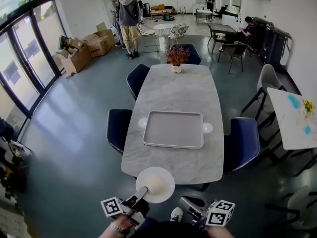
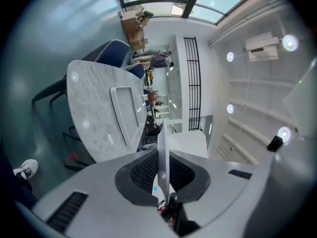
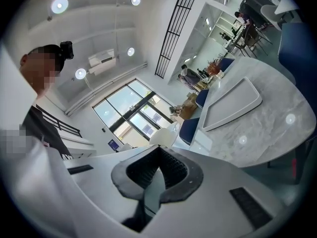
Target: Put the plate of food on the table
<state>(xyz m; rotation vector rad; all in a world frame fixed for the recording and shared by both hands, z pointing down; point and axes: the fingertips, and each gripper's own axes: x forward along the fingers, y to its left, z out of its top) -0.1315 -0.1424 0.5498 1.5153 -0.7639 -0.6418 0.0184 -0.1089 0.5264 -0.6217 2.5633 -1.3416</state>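
The white plate (image 1: 155, 184) is being gripped by its rim in the clenched jaws of the left gripper (image 1: 142, 191) and is being held at the near edge of the table (image 1: 173, 90), short of the tray (image 1: 173, 129). The right gripper (image 1: 187, 201) is being carried alongside, jaws closed on nothing.

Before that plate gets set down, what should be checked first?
1. Grip: left gripper shut on the plate rim: ok.
2. Plate held level: ok, judging by the head view.
3. Food on the plate: cannot tell; its face looks plain white.
4. Bare table in front of the tray: ok.
5. Plate over that spot: not ok; it is only at the near edge.
6. Spare right gripper apart from the plate: ok.
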